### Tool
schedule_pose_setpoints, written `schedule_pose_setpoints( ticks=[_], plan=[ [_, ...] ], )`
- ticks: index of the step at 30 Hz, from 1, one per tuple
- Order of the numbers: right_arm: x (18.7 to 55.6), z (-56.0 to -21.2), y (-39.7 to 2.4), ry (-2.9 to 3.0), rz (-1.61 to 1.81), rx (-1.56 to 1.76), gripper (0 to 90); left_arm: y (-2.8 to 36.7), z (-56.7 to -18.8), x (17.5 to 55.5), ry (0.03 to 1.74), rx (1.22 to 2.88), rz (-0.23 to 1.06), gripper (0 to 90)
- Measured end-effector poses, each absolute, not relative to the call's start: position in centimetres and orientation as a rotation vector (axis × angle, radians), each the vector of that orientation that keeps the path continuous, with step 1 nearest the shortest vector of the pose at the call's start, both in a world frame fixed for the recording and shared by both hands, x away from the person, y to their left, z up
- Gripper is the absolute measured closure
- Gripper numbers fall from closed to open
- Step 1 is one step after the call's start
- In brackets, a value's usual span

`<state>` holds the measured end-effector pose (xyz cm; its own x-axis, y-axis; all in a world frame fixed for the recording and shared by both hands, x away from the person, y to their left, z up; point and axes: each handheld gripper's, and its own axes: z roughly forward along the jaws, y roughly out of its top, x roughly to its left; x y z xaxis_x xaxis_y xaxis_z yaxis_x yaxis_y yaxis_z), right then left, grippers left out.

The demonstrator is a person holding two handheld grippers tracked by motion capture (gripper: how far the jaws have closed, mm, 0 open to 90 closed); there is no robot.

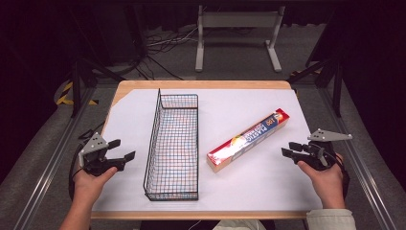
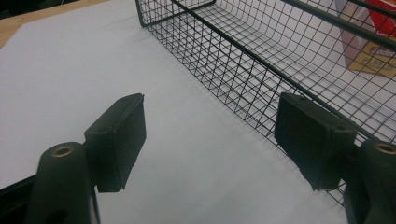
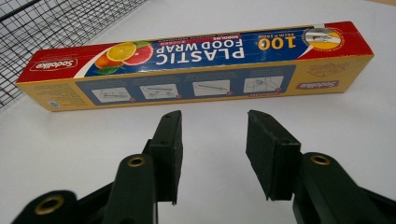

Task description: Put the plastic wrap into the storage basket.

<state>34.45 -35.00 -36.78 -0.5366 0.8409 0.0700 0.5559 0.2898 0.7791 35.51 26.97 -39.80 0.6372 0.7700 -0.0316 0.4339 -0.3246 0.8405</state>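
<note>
Box (image 1: 248, 139) flat on tabletop (image 1: 268, 184), right of basket (image 1: 173, 146), long axis running near-left to far-right. Right tool (image 1: 290, 149) nearer, just right of box, released, nothing between jaws, aimed at long side. Left tool (image 1: 120, 149) released, left of basket.

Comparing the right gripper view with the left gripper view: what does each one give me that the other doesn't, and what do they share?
Right gripper view alone: the plastic food wrap box whole, lying flat just beyond the right gripper, whose jaws stand open with nothing between them; its printed label is readable.

Left gripper view alone: the left gripper, jaws wide open over the white sheet, and the inside of the wire basket along its length.

Both: the white sheet, a part of the basket's mesh, and at least a corner of the box.
</note>
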Motion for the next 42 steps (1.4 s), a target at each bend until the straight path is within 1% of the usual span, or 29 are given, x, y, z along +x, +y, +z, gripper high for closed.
schedule_pose_setpoints(
  ticks=[8,15,20,24,28,32,38,41,42],
  plan=[
    [34.6,-36.2,-33.7,2.236,1.133,1.220,55.9,26.9,-39.6,35.4,0.957,1.962,0.467,25.5],
    [35.0,-35.4,-31.0,2.295,1.148,1.167,60.6,27.4,-39.4,35.4,0.999,1.929,0.455,25.6],
    [35.7,-34.4,-29.1,2.337,1.163,1.112,66.6,27.6,-39.3,35.4,1.003,1.917,0.458,25.7],
    [36.2,-34.1,-28.1,2.363,1.169,1.083,68.6,27.7,-39.4,35.4,1.004,1.921,0.464,25.7],
    [36.8,-33.7,-26.5,2.390,1.161,1.046,74.3,27.7,-39.4,35.5,1.036,1.929,0.489,26.1],
    [37.3,-33.5,-24.9,2.421,1.159,1.004,81.3,28.0,-39.4,35.5,1.053,1.919,0.482,26.3],
    [38.2,-33.2,-22.8,2.450,1.165,0.957,81.2,28.1,-39.5,35.5,1.059,1.910,0.485,26.4],
    [38.6,-33.1,-22.0,2.469,1.166,0.938,84.0,28.2,-39.5,35.5,1.059,1.910,0.485,26.4],
    [38.8,-33.1,-21.6,2.481,1.176,0.934,86.7,28.2,-39.5,35.5,1.060,1.909,0.489,26.4]
  ],
)
